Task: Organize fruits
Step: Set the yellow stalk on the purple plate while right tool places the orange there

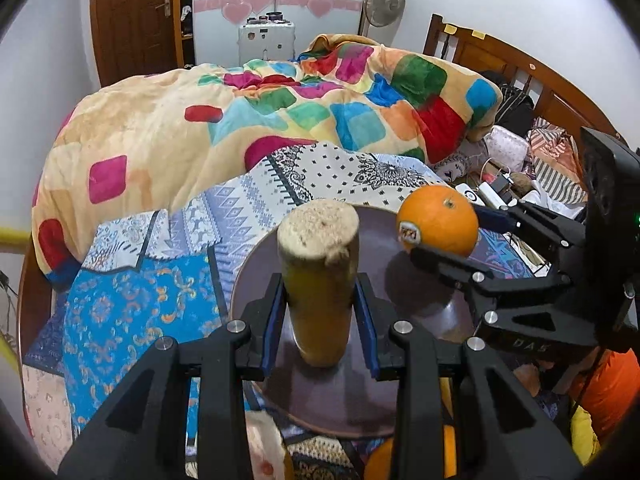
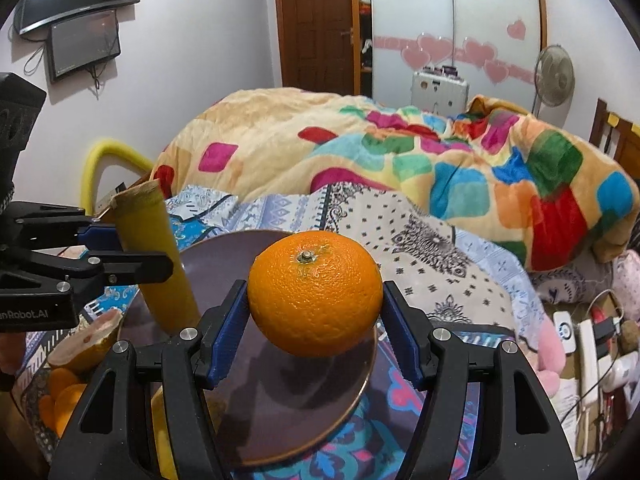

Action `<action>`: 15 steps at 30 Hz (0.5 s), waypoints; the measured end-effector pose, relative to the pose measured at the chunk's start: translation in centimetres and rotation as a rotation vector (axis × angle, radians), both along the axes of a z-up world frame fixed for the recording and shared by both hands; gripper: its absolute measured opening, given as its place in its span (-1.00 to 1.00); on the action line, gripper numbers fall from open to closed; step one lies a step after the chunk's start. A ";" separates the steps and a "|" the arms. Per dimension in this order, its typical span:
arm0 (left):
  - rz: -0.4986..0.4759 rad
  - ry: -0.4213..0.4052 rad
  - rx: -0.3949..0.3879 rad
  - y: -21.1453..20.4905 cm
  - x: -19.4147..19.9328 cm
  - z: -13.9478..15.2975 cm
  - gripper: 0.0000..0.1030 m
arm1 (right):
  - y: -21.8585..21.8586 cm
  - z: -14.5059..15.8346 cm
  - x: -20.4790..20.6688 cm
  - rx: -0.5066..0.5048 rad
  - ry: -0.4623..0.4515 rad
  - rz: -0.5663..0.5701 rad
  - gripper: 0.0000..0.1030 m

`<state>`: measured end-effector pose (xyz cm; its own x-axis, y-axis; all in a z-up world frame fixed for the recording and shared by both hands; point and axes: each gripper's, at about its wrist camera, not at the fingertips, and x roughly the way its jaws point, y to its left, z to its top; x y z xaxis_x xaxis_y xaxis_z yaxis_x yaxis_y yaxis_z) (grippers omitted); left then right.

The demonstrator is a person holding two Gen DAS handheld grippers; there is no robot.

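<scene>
A yellow-green cylinder of cut stalk with a fibrous top (image 1: 318, 256) stands upright between the blue pads of my left gripper (image 1: 320, 304), which is shut on it. It hangs over the left part of a dark round plate (image 1: 340, 392) lying on the bed. My right gripper (image 2: 314, 292) is shut on an orange (image 2: 316, 292) with its stem facing up, held just above the same plate (image 2: 280, 400). The left wrist view shows that orange (image 1: 438, 218) at the right in the right gripper (image 1: 444, 236). In the right wrist view the stalk (image 2: 156, 240) and the left gripper (image 2: 140, 248) are at the left.
A halved fruit (image 2: 92, 336) and several small oranges (image 2: 60, 396) lie left of the plate. A heaped colourful blanket (image 1: 280, 100) fills the bed beyond the plate. A power strip and cables (image 2: 592, 352) lie at the right, near the wooden headboard (image 1: 500, 56).
</scene>
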<state>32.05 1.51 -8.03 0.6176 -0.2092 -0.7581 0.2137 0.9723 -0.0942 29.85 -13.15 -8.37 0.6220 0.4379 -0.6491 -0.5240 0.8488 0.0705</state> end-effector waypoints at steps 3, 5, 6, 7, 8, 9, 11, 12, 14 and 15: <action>0.004 0.004 -0.002 -0.2 1.0 -0.1 -0.35 | 0.2 -0.1 0.6 -0.004 0.020 0.002 0.20; 0.011 0.007 -0.005 -0.2 1.6 -0.3 -0.35 | 0.4 -0.1 1.0 -0.020 0.023 0.001 0.20; 0.012 0.009 -0.008 -0.2 1.9 -0.4 -0.35 | 0.5 -0.1 1.1 -0.025 0.024 0.002 0.20; 0.014 0.011 -0.010 -0.2 2.2 -0.4 -0.35 | 0.6 -0.1 1.3 -0.032 0.025 0.002 0.20; 0.015 0.013 -0.011 -0.2 2.4 -0.5 -0.35 | 0.7 -0.2 1.5 -0.038 0.028 0.002 0.20; 0.016 0.015 -0.010 -0.3 2.6 -0.6 -0.35 | 0.8 -0.3 1.7 -0.043 0.032 0.005 0.20; 0.015 0.019 -0.003 -0.3 2.9 -0.7 -0.35 | 1.0 -0.4 1.9 -0.051 0.043 0.013 0.20; 0.015 0.022 0.003 -0.4 3.0 -0.9 -0.35 | 1.1 -0.6 1.9 -0.058 0.048 0.018 0.21; 0.017 0.031 0.008 -0.4 3.3 -1.2 -0.35 | 1.3 -0.8 2.0 -0.068 0.057 0.024 0.21; 0.017 0.037 0.008 -0.4 3.4 -1.4 -0.35 | 1.3 -0.8 2.1 -0.071 0.059 0.024 0.21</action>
